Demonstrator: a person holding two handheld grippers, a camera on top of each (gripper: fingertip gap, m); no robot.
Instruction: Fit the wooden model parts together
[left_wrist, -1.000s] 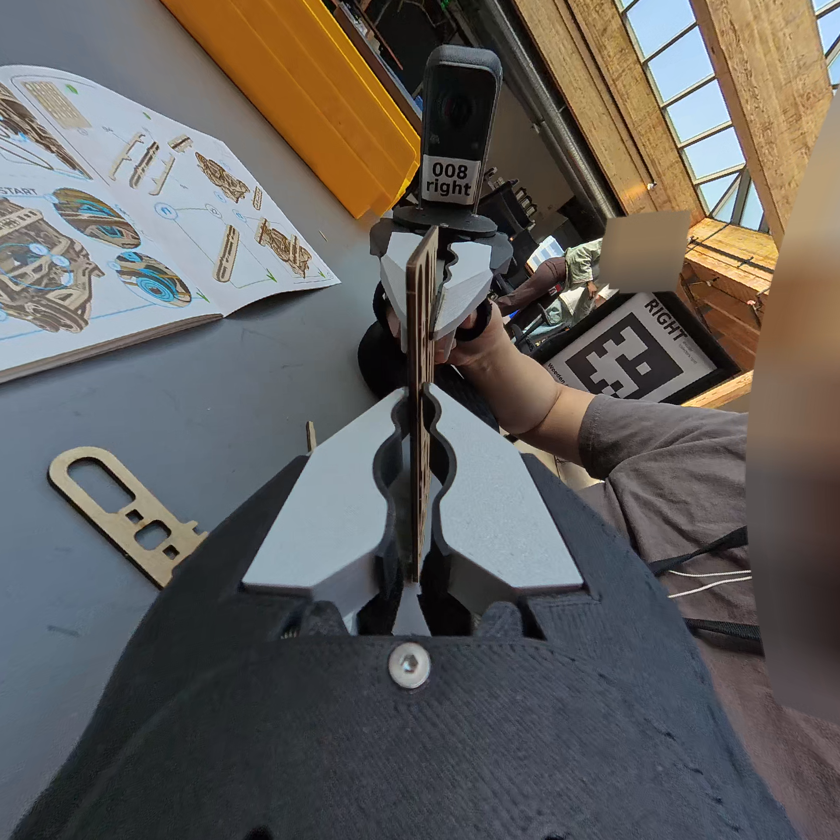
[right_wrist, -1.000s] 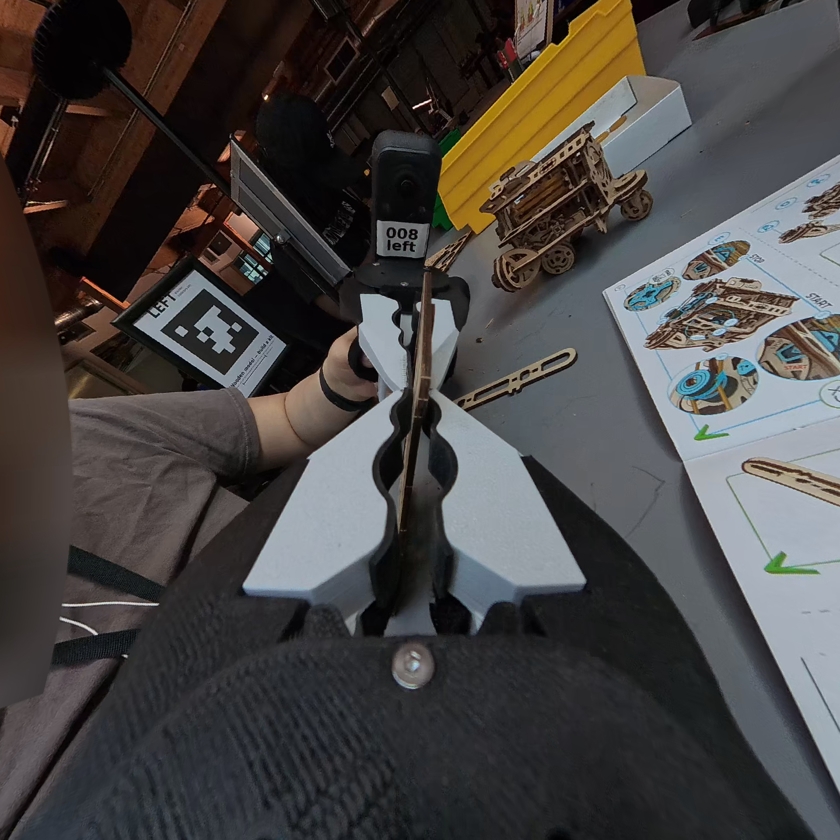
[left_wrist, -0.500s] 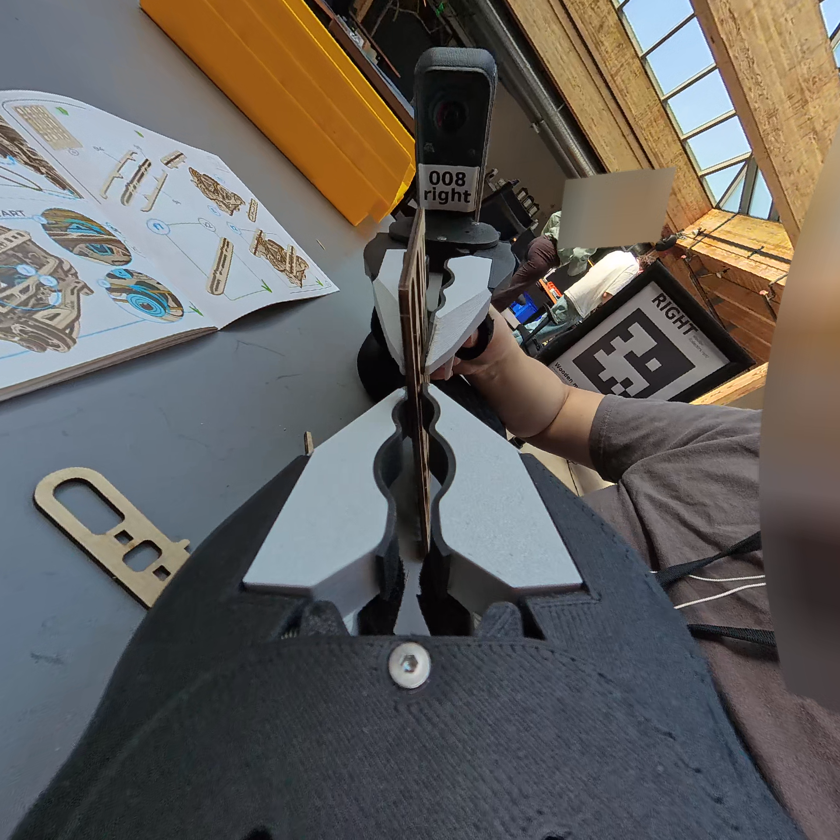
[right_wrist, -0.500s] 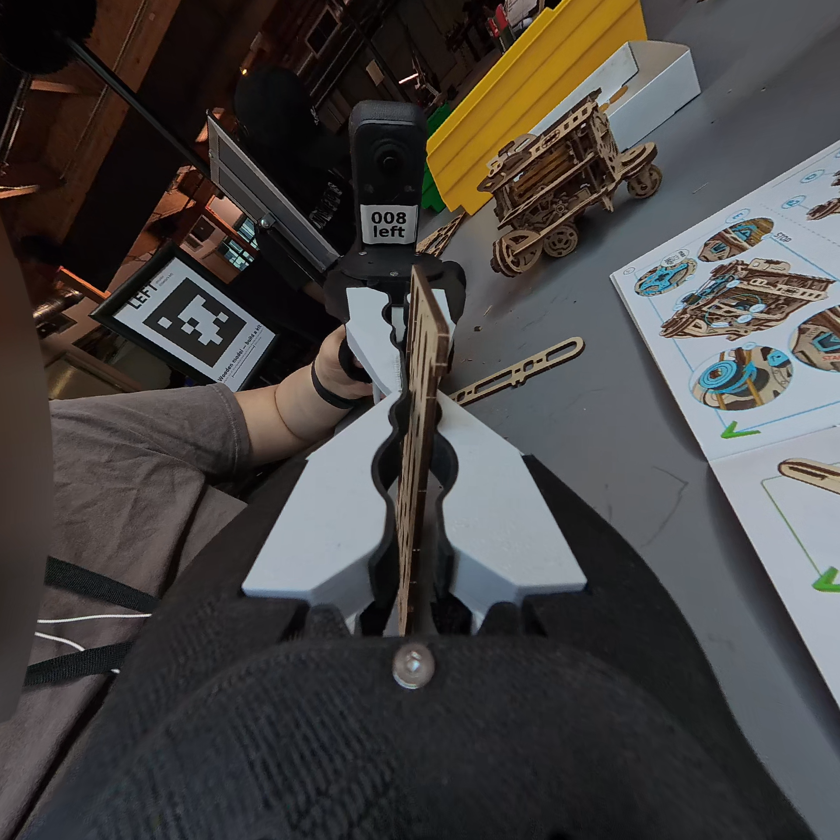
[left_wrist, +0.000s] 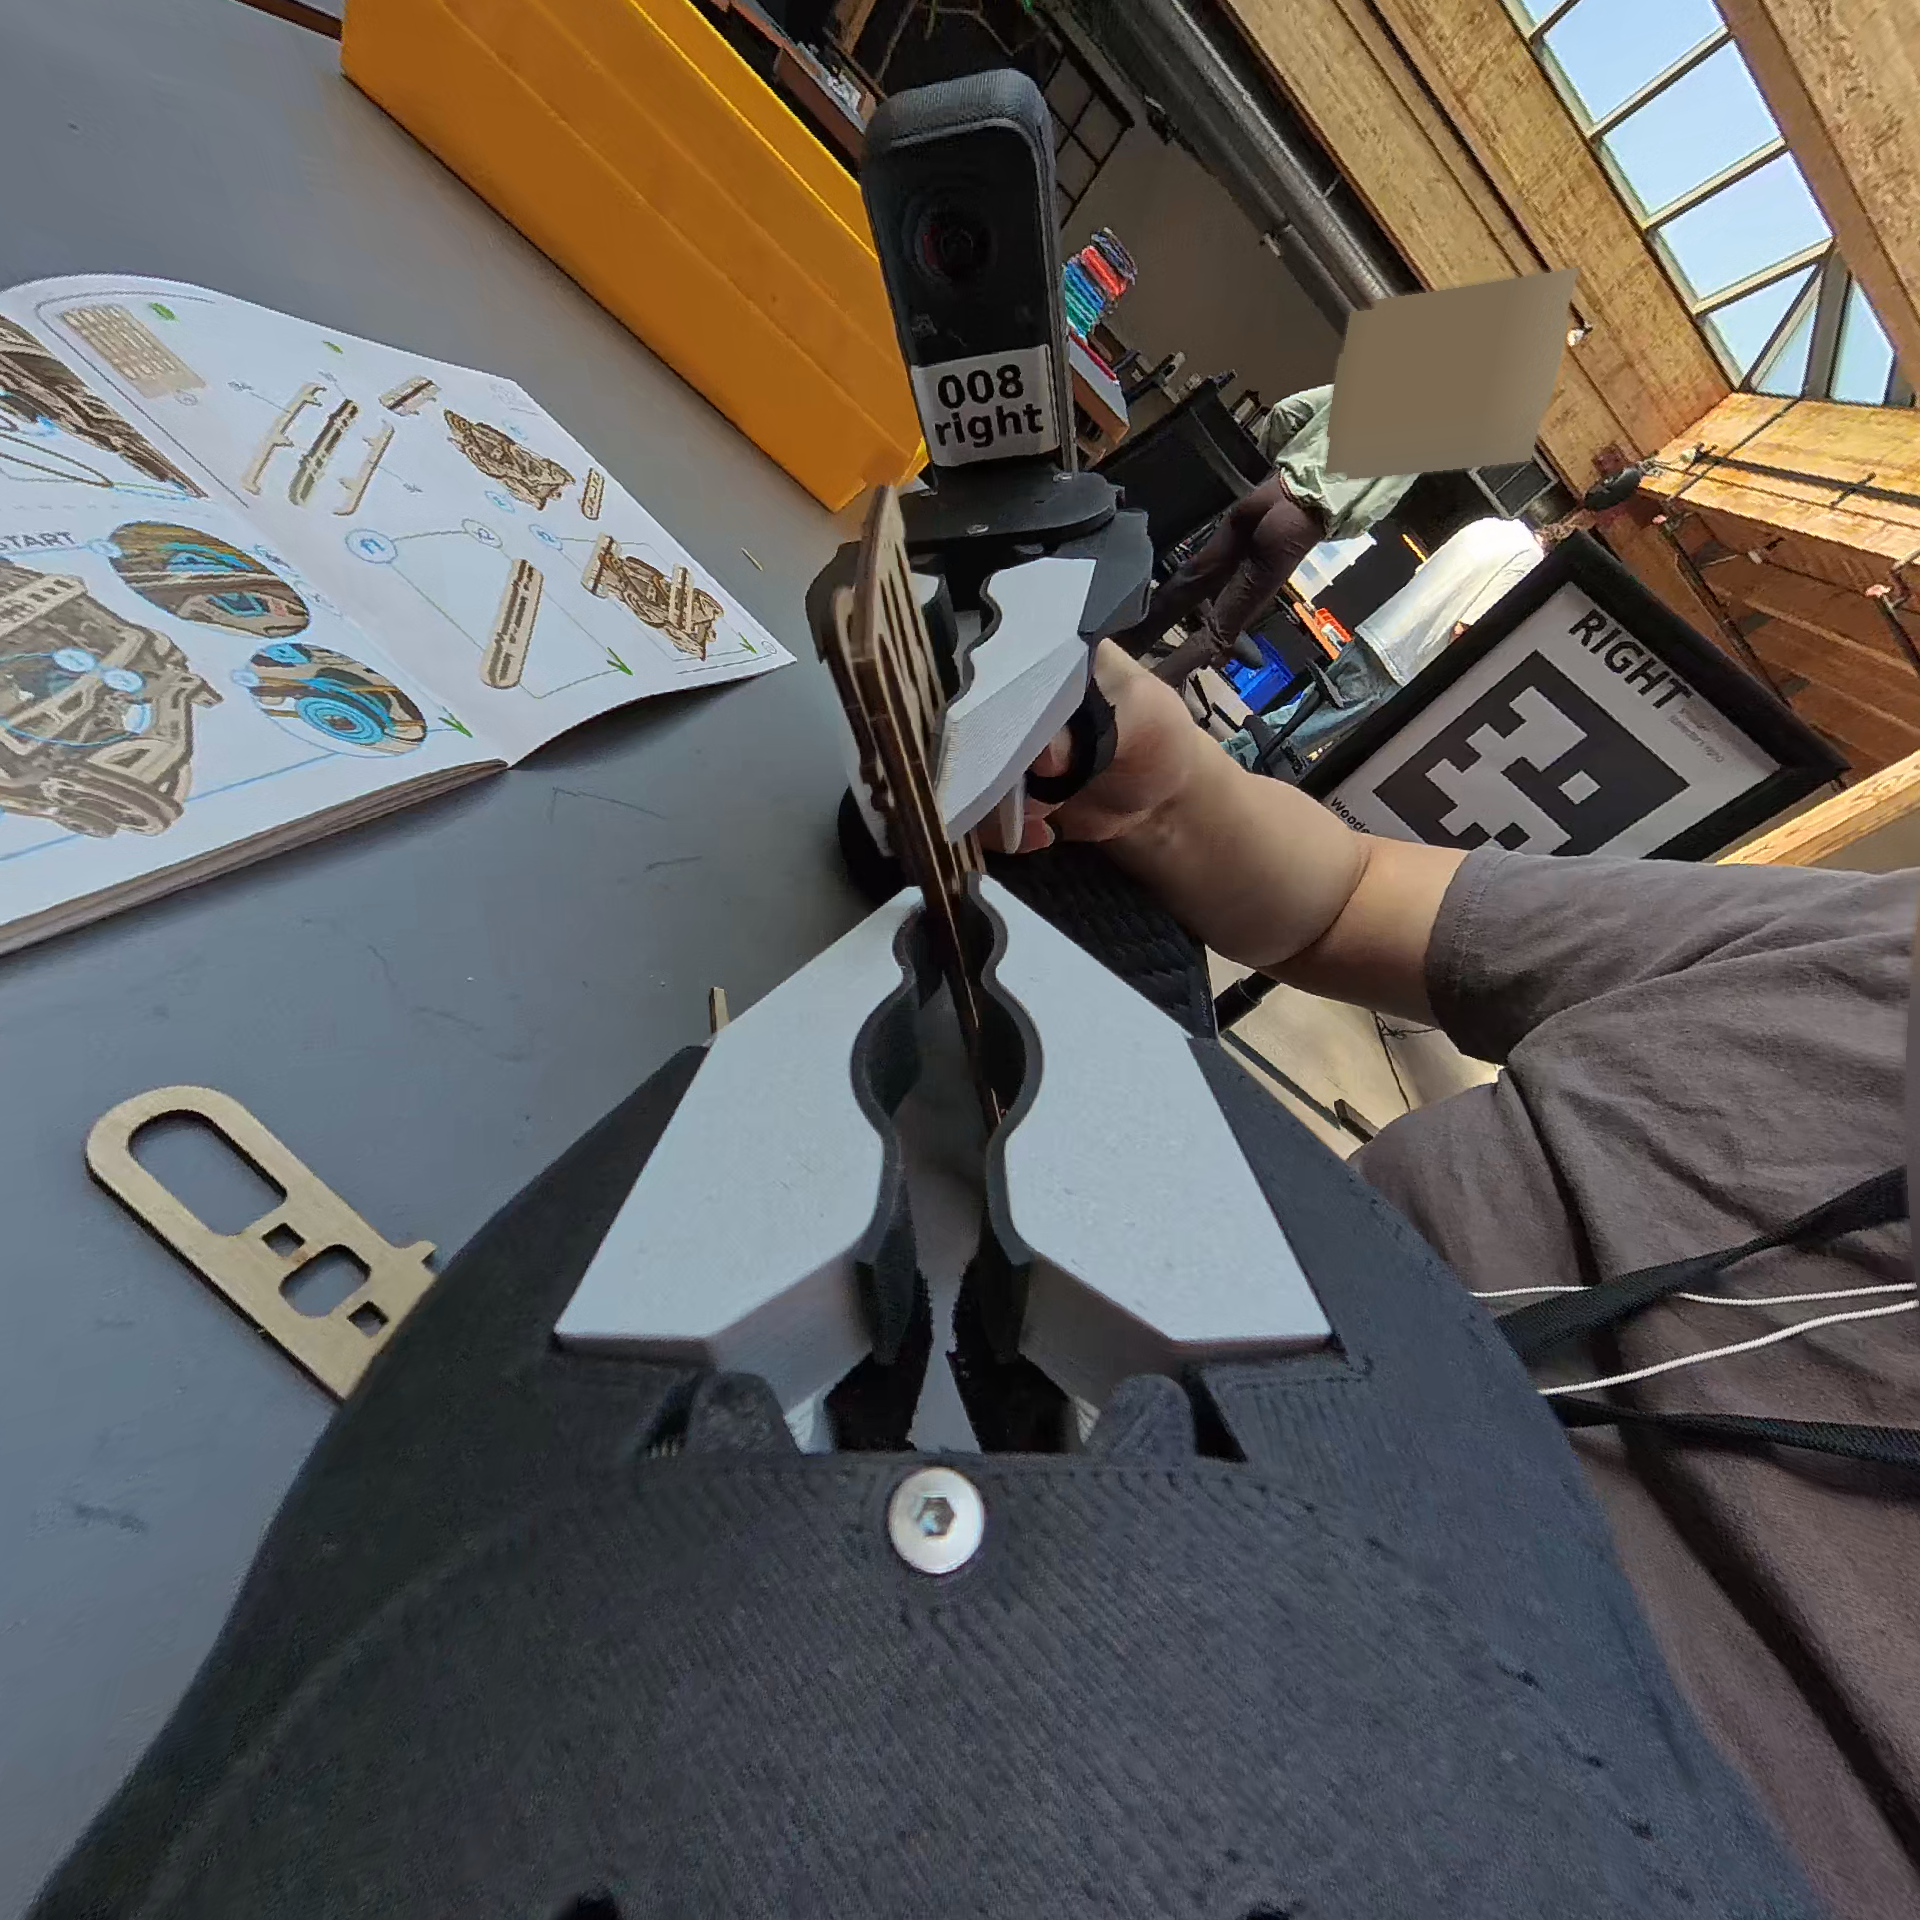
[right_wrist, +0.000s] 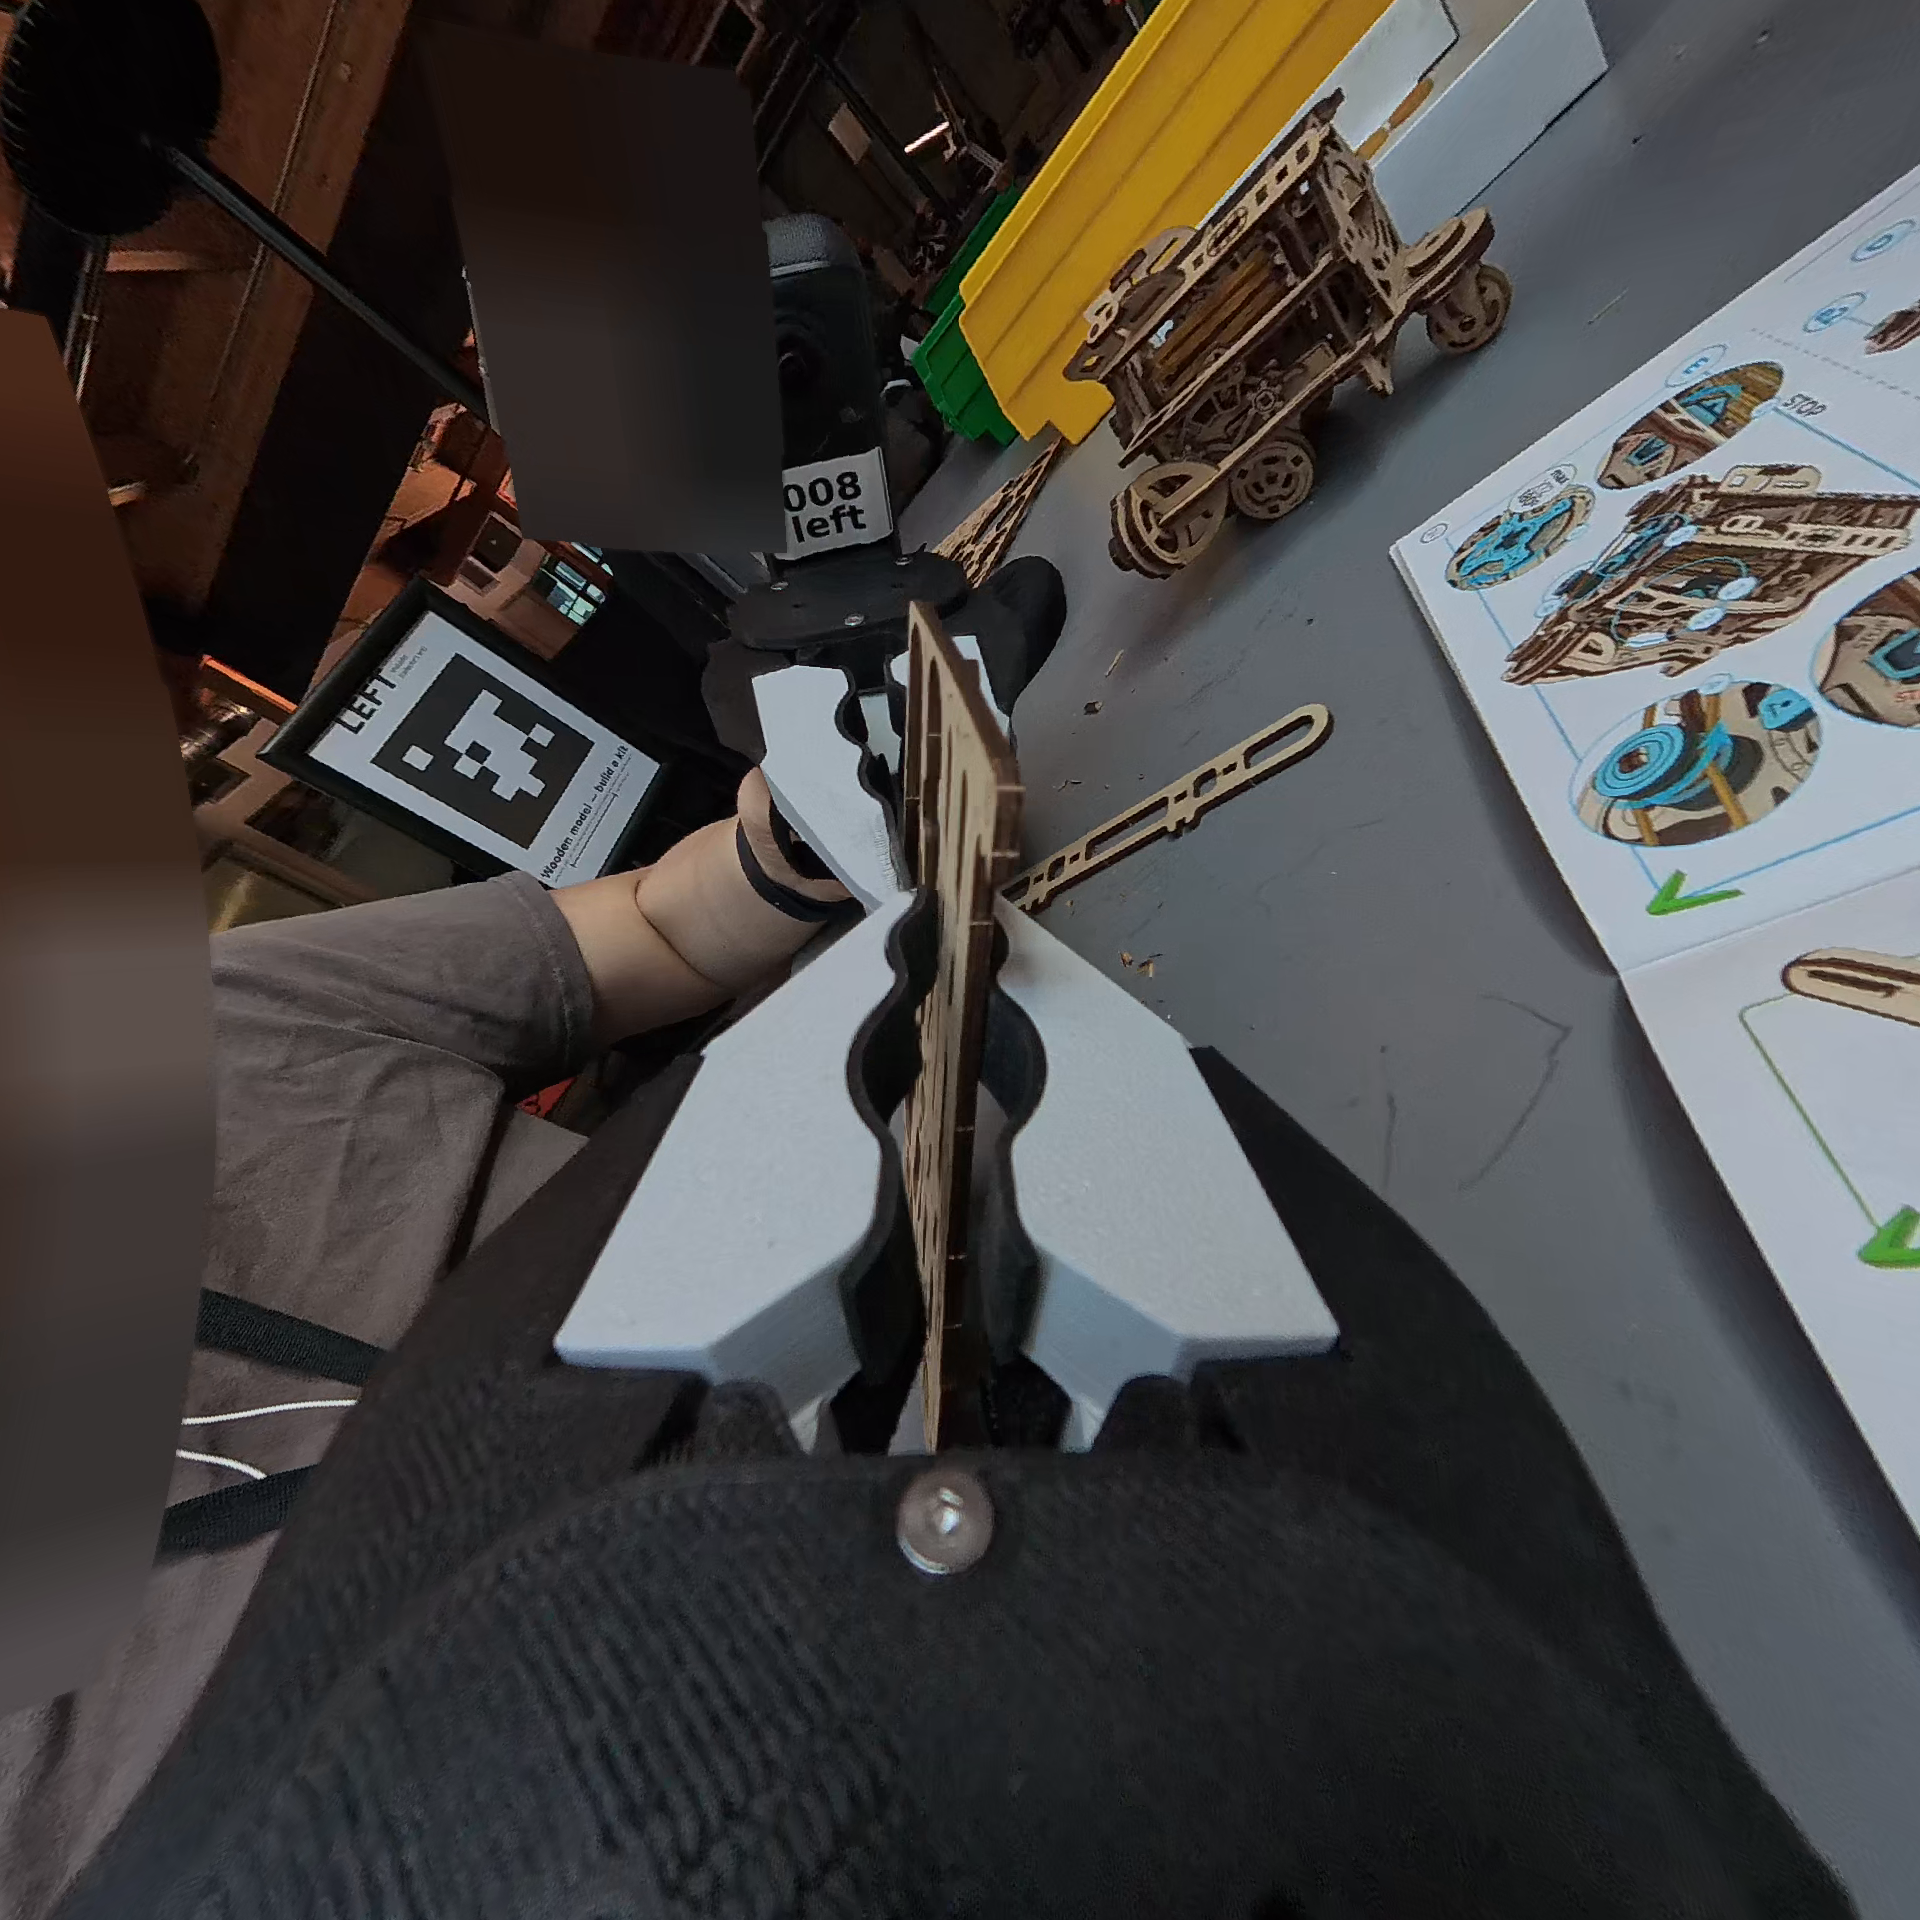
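A thin wooden panel (left_wrist: 894, 665) with cut slots spans between both grippers above the grey table (left_wrist: 436, 997). My left gripper (left_wrist: 951, 909) is shut on its near end, which reaches only a short way past the fingertips. My right gripper (right_wrist: 951, 914) is shut on the panel (right_wrist: 956, 790), which runs the full length of its jaws to their base. The two grippers face each other, tip to tip. The panel is tilted, so its slotted face shows in both views. The right gripper's far finger is hidden behind the panel in the left wrist view.
A flat slotted wooden strip (left_wrist: 249, 1236) (right_wrist: 1174, 800) lies on the table. An open instruction booklet (left_wrist: 312, 582) (right_wrist: 1714, 675) lies beside it. An assembled wooden car model (right_wrist: 1247, 343), a yellow bin (left_wrist: 644, 208) and a white box (right_wrist: 1507, 94) stand farther back. A person's arm (left_wrist: 1247, 862) holds the right gripper. The grippers are tip to tip, or close to it. The assembled wooden car model (right_wrist: 1247, 343) is about 20 cm from both grippers' fingertips.
The panel has turned from edge-on to tilted, showing its face. It now sits shallower in my left jaws and deeper in my right jaws. Both grippers have swung slightly.
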